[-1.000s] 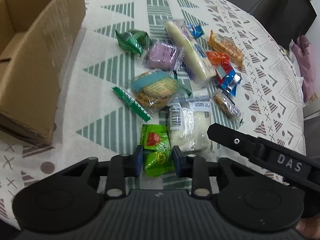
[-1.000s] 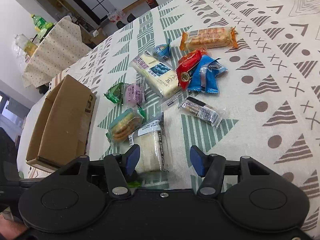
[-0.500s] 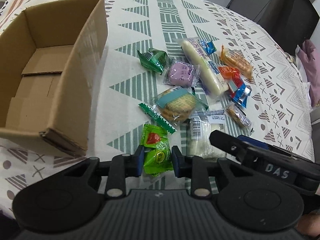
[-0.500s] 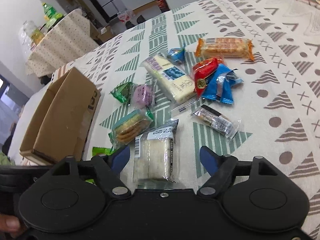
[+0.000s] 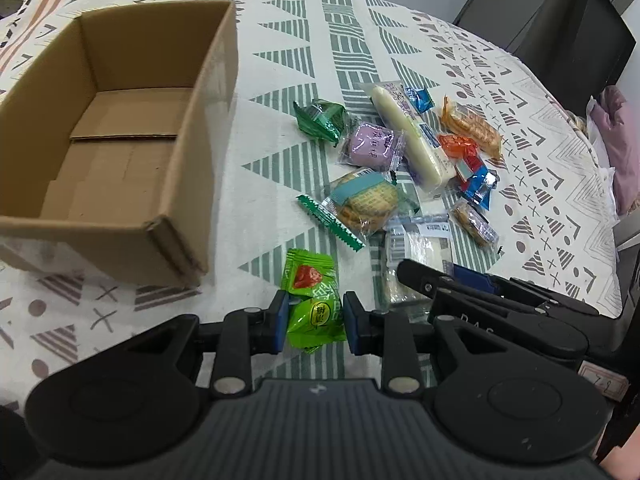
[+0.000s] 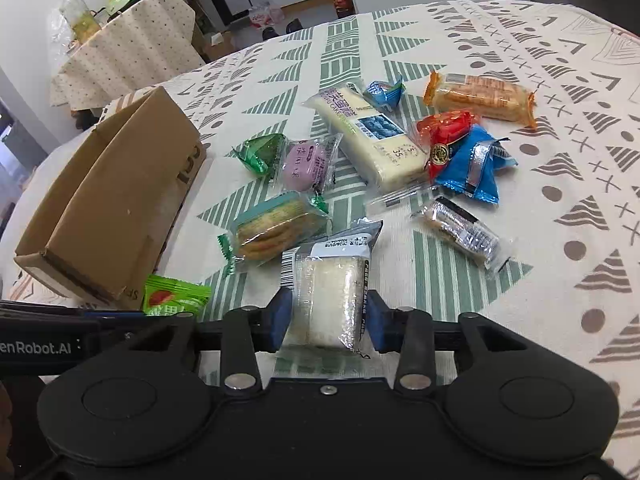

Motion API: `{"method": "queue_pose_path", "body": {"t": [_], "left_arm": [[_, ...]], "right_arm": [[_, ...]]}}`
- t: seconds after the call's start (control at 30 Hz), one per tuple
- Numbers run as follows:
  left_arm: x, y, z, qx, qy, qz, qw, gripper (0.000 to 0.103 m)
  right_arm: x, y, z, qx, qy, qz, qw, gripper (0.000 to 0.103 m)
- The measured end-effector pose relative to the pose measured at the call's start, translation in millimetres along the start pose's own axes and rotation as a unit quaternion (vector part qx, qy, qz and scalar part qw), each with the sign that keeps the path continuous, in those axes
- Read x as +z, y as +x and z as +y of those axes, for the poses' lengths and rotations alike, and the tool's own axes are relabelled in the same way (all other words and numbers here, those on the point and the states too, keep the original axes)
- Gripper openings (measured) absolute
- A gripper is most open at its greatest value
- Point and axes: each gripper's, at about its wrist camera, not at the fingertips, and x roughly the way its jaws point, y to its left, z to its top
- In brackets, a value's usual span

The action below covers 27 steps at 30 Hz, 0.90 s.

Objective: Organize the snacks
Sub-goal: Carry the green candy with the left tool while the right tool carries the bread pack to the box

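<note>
Since a second ago, both grippers have closed in on snacks. Left wrist view: the left gripper (image 5: pixel 314 322) pinches a green packet (image 5: pixel 314 308), with the cardboard box (image 5: pixel 120 216) far-left. Right wrist view: the right gripper (image 6: pixel 326 320) clamps the white cake packet (image 6: pixel 328 300), near the cracker pack (image 6: pixel 276 228).

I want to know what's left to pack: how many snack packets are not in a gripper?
9 loose on the tablecloth: green foil, purple, crackers, long cake, small blue, orange, red, blue, silver bar. Others may be hidden.
</note>
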Motion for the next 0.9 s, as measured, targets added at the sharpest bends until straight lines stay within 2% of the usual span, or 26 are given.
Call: {"method": "queue_pose_path", "body": {"t": [0.3,0.9], "left_arm": [[-7,-26,3,-0.014,0.006,-0.024,0.9996,0.028],[0,-79,6,-0.035,0.014,-0.085,0.9957,0.028]], "right_arm": [[0,-32,1,-0.002,0.023,-0.020,1.000,0.035],[11,-80,29,0.028,0.030,-0.068,0.997,0.034]]}}
